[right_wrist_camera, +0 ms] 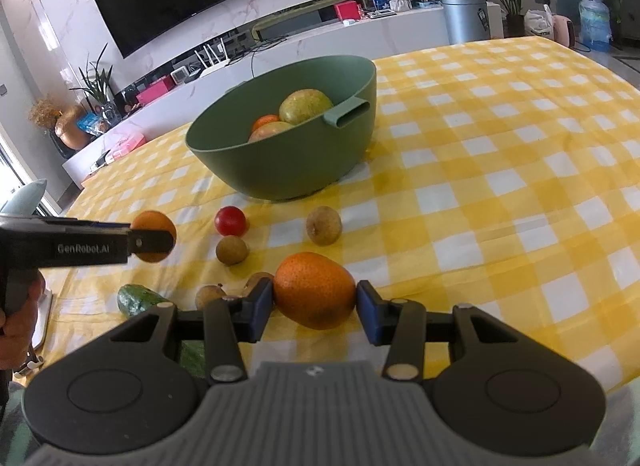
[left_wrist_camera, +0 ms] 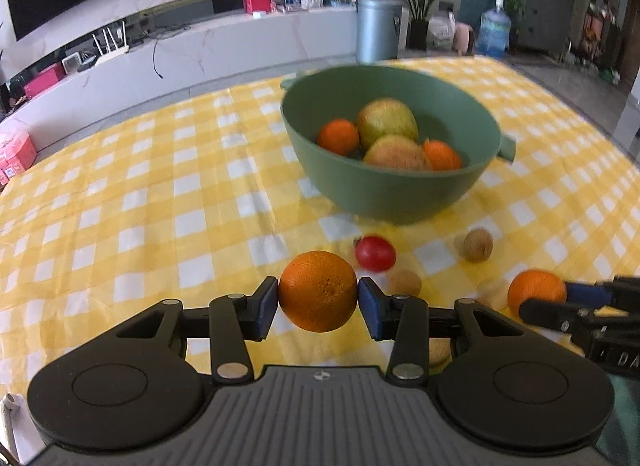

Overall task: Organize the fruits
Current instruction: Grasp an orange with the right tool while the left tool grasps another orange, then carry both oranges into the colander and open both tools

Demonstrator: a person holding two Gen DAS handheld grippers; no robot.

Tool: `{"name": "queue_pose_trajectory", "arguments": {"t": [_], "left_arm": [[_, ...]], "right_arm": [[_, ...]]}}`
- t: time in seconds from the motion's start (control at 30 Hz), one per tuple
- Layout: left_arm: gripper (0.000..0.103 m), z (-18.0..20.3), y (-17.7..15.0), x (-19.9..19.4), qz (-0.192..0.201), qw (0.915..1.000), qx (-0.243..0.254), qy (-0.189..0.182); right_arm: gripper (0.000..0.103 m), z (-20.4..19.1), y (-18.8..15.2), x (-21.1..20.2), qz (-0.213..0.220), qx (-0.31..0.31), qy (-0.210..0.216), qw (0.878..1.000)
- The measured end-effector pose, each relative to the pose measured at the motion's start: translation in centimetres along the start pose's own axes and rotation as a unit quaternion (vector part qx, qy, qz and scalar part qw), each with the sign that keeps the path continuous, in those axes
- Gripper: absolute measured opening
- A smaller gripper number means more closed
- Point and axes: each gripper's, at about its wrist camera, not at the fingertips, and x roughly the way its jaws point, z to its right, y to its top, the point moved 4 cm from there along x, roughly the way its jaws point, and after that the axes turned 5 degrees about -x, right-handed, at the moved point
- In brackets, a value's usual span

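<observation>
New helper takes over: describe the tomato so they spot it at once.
Find the green bowl on the yellow checked cloth. On the cloth just in front of it, among brown nuts, lies the tomato. It is the only red, glossy thing there; the oranges are held in grippers.

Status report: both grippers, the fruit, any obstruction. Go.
Left gripper clamped on an orange; right gripper clamped on another orange. Green bowl ahead, already holding fruit. Tomato and small brown fruits loose before the bowl; nothing over it.
</observation>
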Motion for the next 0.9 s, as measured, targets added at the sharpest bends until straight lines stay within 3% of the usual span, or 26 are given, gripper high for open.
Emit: {"name": "queue_pose_trajectory", "arguments": {"t": [0.3,0.6,0.9], "left_arm": [[0.049,0.9,2.3,-2.3,0.059,0.9978,-0.020,-0.025],[0.049,2.7,5.2,-3.2,0.086,0.9953,-0.015,-0.041],[0.049,2.9,8.9,-2.1,0.099,0.9929,-0.039,-0.053]], "right_arm": [[0.043,-0.8,1.7,-1.7,0.037,-0.044,-0.004,0.998],[0.042,-0.9,6.2,-3.2,0.095,-0.080,-0.011,0.992],[0.042,-1.6,10.9,-2.5,0.116,-0.135,-0.010,0.984]]}}
